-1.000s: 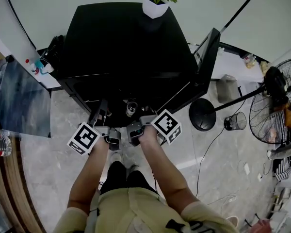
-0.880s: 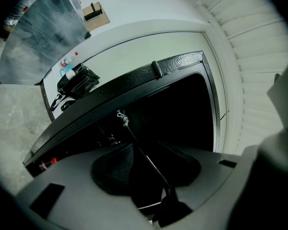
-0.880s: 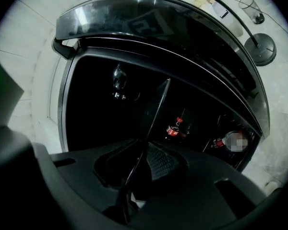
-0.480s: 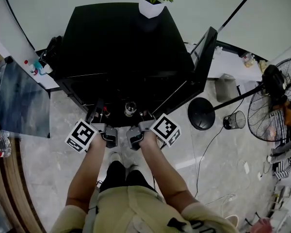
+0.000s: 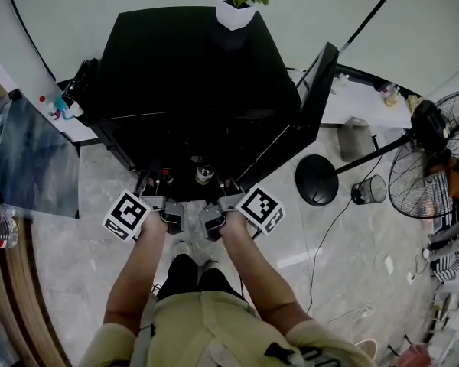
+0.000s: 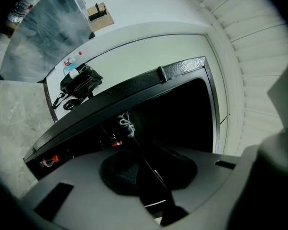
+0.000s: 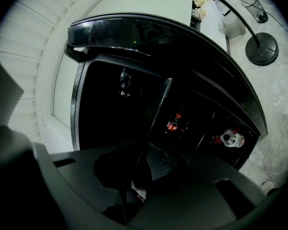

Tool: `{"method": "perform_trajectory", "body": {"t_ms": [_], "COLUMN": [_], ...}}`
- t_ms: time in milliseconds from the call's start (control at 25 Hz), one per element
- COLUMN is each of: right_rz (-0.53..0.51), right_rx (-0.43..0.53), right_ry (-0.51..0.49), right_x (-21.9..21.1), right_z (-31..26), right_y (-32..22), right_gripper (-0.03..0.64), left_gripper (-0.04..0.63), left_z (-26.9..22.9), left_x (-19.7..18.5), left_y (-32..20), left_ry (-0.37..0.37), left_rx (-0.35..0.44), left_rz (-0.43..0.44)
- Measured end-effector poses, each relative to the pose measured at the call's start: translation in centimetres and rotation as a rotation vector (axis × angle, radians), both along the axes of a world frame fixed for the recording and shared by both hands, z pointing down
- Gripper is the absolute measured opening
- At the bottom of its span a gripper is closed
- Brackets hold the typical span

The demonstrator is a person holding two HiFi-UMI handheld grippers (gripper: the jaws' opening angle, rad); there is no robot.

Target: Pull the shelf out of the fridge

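Pale veined stone floor (image 5: 61, 235), smooth light wall behind, and a boxy glossy black fridge (image 5: 191, 60) in the middle, its door (image 5: 317, 90) swung open to the right. A white faceted pot of pink flowers (image 5: 234, 14) sits on its flat top, and a round wire-caged fan (image 5: 436, 159) stands well off to the right.

The shelf (image 7: 162, 97) shows as a thin, straight glassy edge low in the dark opening of the fridge. The right gripper (image 7: 139, 169) has its ribbed pads clamped on that front edge. In the left gripper view the same thin line runs between the matte grey jaws of the left gripper (image 6: 144, 169). Those jaws are closing, pads close on either side of the edge, not seen pressing yet. Red-capped bottles (image 7: 175, 123) glint beyond, and a clear glass (image 5: 204, 173) stands between the two grippers.

Against a second ago, the left jaws, then wide, are narrowing, the right grip is unchanged, and both marker cubes sit a touch nearer each other
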State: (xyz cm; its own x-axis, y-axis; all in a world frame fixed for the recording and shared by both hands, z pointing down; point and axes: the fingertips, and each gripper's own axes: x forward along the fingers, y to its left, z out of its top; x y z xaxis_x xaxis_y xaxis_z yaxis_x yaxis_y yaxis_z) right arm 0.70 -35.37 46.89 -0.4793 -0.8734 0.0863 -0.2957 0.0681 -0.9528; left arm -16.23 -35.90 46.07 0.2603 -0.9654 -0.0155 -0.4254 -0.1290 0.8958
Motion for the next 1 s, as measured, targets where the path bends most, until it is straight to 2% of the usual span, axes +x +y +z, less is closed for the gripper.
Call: {"method": "perform_trajectory", "body": {"t_ms": [400, 520, 720, 920, 1000], "right_rz": [0.002, -0.003, -0.013, -0.019, -0.024], "right_rx": [0.011, 0.024, 0.049, 0.08, 0.085], "right_ry": [-0.003, 0.002, 0.027, 0.051, 0.054], "right_x": [0.8, 1.0, 1.1, 1.3, 1.4], "right_z": [-0.3, -0.6, -1.2, -1.9, -2.0], "right_y": [2.7, 3.8, 5.7, 7.2, 7.9], "right_gripper": [0.064, 0.064, 0.067, 0.072, 0.075], "left_gripper": [0.061, 0.057, 0.055, 0.055, 0.055], "left_z": [0.0, -0.4, -0.7, -1.5, -1.8], "left_x": [0.7, 0.9, 0.8, 1.2, 1.4], "left_y": [3.2, 4.4, 6.5, 8.0, 8.8], "left_ry": [0.059, 0.095, 0.106, 0.146, 0.141], "left_rx": [-0.023, -0.009, -0.013, 0.016, 0.021], "left_rz": [0.011, 0.015, 0.002, -0.01, -0.012]}}
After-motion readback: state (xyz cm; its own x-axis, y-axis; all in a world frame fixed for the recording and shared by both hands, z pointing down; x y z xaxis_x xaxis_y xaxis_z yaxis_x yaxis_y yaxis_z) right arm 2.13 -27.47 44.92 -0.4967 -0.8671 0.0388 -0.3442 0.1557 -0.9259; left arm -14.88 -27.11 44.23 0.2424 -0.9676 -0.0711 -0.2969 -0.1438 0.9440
